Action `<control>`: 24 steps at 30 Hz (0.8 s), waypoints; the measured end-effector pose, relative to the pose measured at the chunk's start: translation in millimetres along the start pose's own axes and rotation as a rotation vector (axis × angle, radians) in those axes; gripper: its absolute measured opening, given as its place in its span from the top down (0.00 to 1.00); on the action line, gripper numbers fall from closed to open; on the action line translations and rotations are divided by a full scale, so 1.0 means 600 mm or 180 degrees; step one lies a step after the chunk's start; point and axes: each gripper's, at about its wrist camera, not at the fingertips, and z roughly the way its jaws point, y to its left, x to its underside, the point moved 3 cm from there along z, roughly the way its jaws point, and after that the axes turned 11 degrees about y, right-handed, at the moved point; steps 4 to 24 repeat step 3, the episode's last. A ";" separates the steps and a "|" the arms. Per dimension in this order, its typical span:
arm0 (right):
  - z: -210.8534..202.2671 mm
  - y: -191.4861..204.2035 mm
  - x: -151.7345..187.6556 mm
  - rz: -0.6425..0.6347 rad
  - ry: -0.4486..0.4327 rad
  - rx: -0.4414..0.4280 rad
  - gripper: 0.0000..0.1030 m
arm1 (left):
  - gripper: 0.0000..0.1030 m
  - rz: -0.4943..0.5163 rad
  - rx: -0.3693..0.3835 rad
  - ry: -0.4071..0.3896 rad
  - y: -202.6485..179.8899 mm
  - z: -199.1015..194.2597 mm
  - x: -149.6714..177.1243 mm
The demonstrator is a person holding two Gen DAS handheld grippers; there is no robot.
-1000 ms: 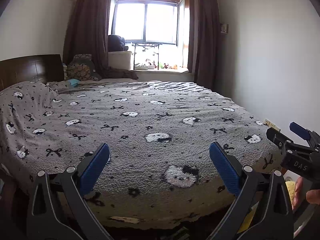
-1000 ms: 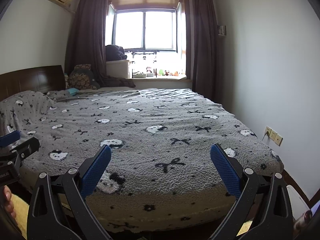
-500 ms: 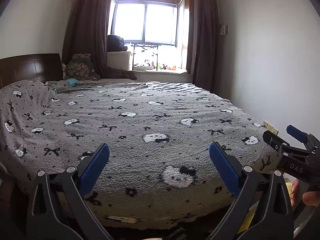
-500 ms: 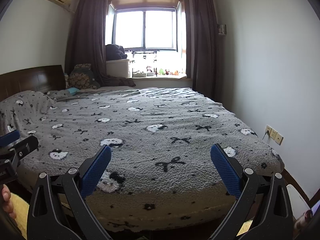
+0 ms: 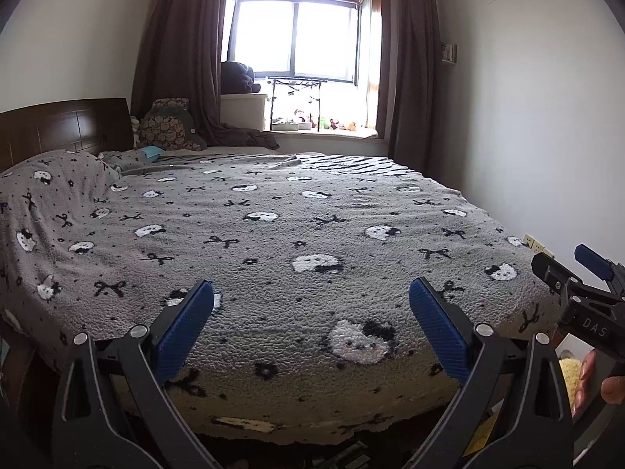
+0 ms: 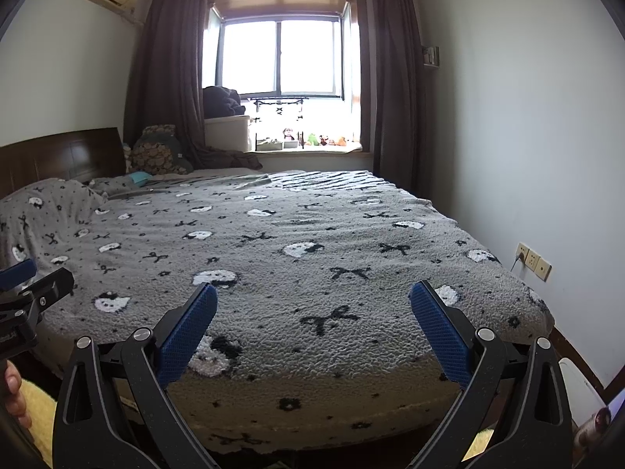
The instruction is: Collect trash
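- Right now we are holding the left gripper [image 5: 310,320] and the right gripper [image 6: 312,322] side by side at the near foot of the bed [image 5: 273,234], both released, fingers spread wide, grasping nothing.
- We are seeing no obvious trash; a small teal item [image 5: 151,151] is lying far left by the headboard, unidentifiable.
- We are risking snagging a finger in the fluffy blanket.
- "DAS" is showing on the right gripper's body.

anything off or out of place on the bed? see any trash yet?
No obvious trash. One small teal item lies by the pillows near the headboard, too small to identify. The blanket lies flat. Left gripper and right gripper are open and empty.
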 end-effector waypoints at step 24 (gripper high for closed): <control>0.000 0.000 0.000 0.0004 -0.0001 0.0004 0.03 | 0.08 0.0009 -0.0040 0.0014 0.000 0.001 0.000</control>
